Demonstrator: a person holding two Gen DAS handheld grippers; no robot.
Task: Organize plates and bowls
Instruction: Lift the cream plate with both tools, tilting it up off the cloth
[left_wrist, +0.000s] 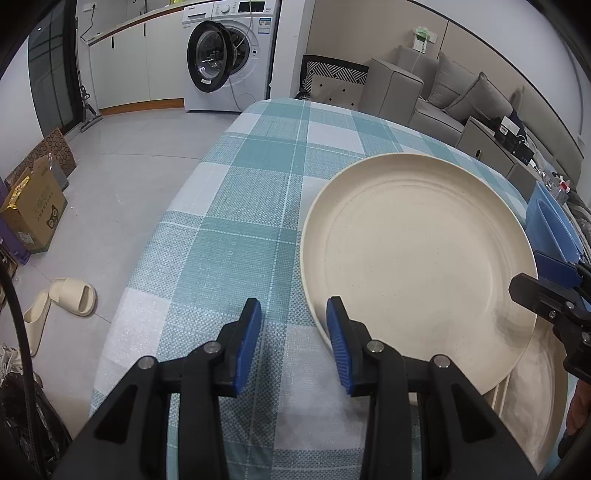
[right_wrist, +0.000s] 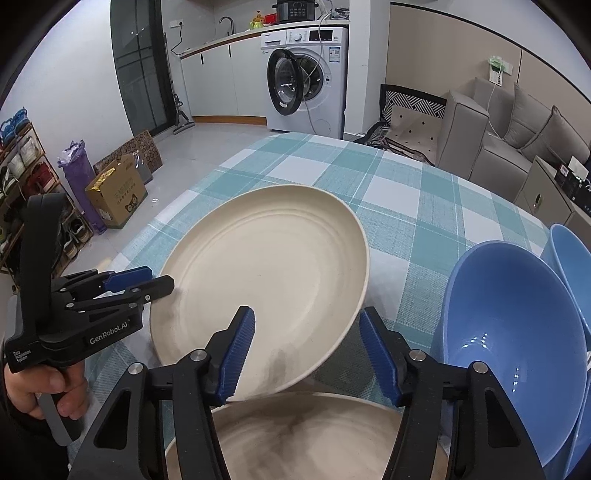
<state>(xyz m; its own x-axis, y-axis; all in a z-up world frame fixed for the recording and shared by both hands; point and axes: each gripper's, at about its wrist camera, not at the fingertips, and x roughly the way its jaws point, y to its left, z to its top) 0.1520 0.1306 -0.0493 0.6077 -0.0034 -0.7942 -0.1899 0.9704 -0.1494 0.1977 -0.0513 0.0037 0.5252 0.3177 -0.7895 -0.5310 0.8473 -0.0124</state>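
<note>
A cream plate lies tilted on the checked tablecloth, its near edge resting on a second cream plate below it. My left gripper is open and empty, just left of the tilted plate's rim; it also shows in the right wrist view at the plate's left edge. My right gripper is open, its fingers standing either side of the tilted plate's near rim, over the lower plate. Two blue bowls lean nested to the right of the plates.
The table with the teal and white checked cloth ends at the left and far sides. A grey sofa stands behind right, a washing machine at the back. A cardboard box and slippers lie on the floor left.
</note>
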